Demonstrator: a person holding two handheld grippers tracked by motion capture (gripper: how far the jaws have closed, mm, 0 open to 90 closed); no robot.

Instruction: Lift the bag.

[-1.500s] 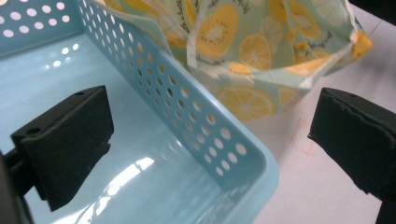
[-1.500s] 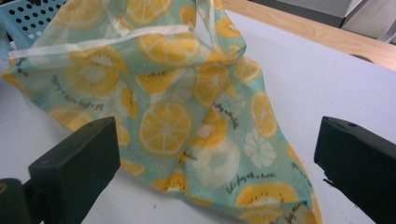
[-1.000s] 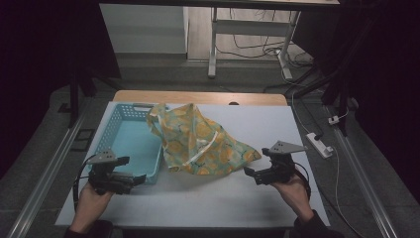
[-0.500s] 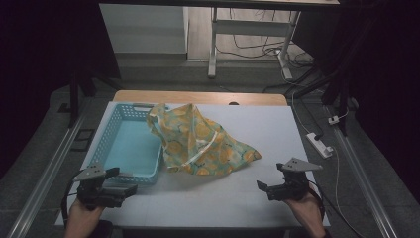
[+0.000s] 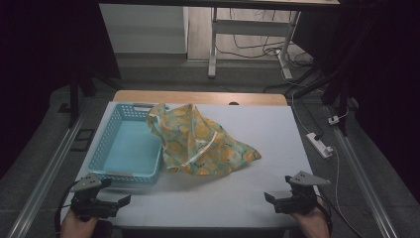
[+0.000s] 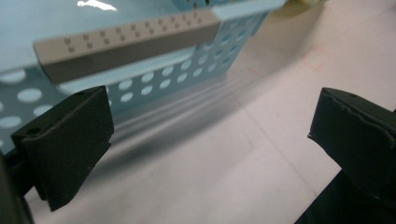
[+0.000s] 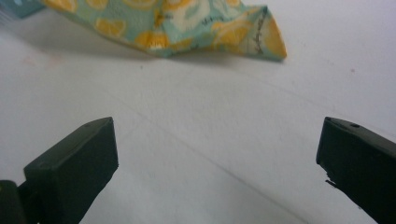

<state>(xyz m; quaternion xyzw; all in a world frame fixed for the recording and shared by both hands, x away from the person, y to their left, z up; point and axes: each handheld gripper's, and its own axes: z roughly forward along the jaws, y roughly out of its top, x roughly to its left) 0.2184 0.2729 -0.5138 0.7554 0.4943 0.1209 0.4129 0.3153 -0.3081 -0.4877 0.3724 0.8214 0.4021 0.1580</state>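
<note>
Cloth: the lemon-print cloth (image 5: 200, 141) lies crumpled on the white table (image 5: 257, 198), its left edge draped over the right rim of the blue basket (image 5: 126, 148), its right corner trailing out flat toward the middle of the table.

Left claw: my left gripper (image 5: 106, 204) sits at the near left corner of the table, just below the basket's near wall. In the left gripper view my jaws stand wide apart with nothing between them, and the basket's perforated wall and grey label strip (image 6: 126, 44) are straight ahead.

Basket: empty inside, as far as the high view shows; only the cloth's edge hangs over its rim.

Right claw: my right gripper (image 5: 280, 201) rests at the near right edge of the table, jaws spread and empty. In the right gripper view the cloth's near corner (image 7: 268, 39) lies ahead, well apart from my jaws.

Change: a second ago both my claws were up beside the cloth, left by the basket's corner, right by the cloth's right corner. Both have since pulled back toward me to the near edge. The cloth looks unmoved.

Meaning: I judge this a retreat, not a grasp. The cloth is only partly on the basket, so if it is meant to go inside, that remains undone.
</note>
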